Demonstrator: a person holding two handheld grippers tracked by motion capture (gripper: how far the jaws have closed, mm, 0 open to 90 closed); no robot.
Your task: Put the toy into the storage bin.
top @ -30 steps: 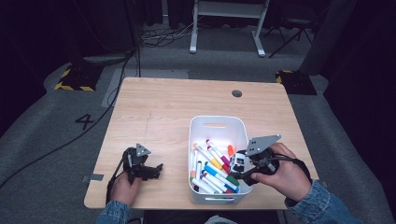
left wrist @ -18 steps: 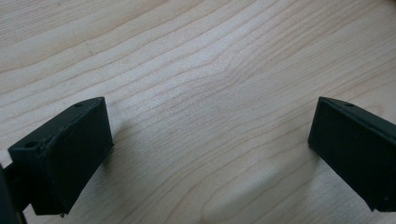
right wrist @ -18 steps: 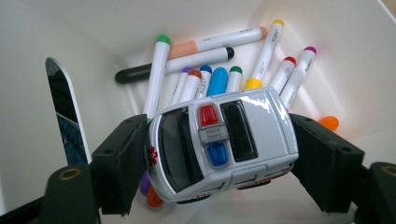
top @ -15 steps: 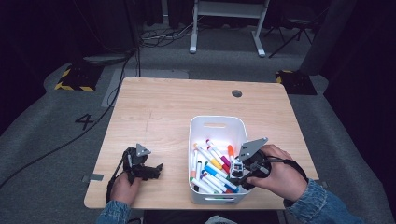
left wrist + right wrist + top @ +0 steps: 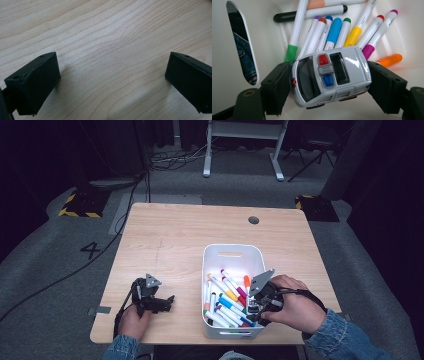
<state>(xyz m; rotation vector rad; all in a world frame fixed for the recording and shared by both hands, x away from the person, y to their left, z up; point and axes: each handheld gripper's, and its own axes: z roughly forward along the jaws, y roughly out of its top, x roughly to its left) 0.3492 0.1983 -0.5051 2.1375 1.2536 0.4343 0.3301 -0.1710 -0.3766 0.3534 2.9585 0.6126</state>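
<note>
The right gripper (image 5: 329,82) holds a toy car (image 5: 330,76) between its two jaws, one jaw on the front of the car and one on the back, and the jaws are open just as wide as the car is long. The car is a small silver ambulance with a red and a blue light on the roof, and it hangs inside the bin (image 5: 232,252), near the bin's front right corner, above the markers (image 5: 334,31). These markers lie in a loose pile on the bottom of the bin, with caps in green, purple, orange, blue, yellow, red and pink, and one black marker lies close to the white wall. In the right gripper view the markers are directly behind the car, and the bin wall with its handle slot (image 5: 242,42) is at the left; through the slot some blue denim is visible. In the high view the right gripper (image 5: 260,302) is over the right side of the bin, which stands near the front right corner of the table (image 5: 170,240). The left gripper (image 5: 157,302) rests on the table near its front left corner, well apart from the bin, and its jaws are wide open with nothing but bare wood between them. The table is light wood with a round cable hole (image 5: 253,220) near the back edge. The floor around is grey carpet with a number 4 (image 5: 91,250) marked on it, and the room behind is dark.
</note>
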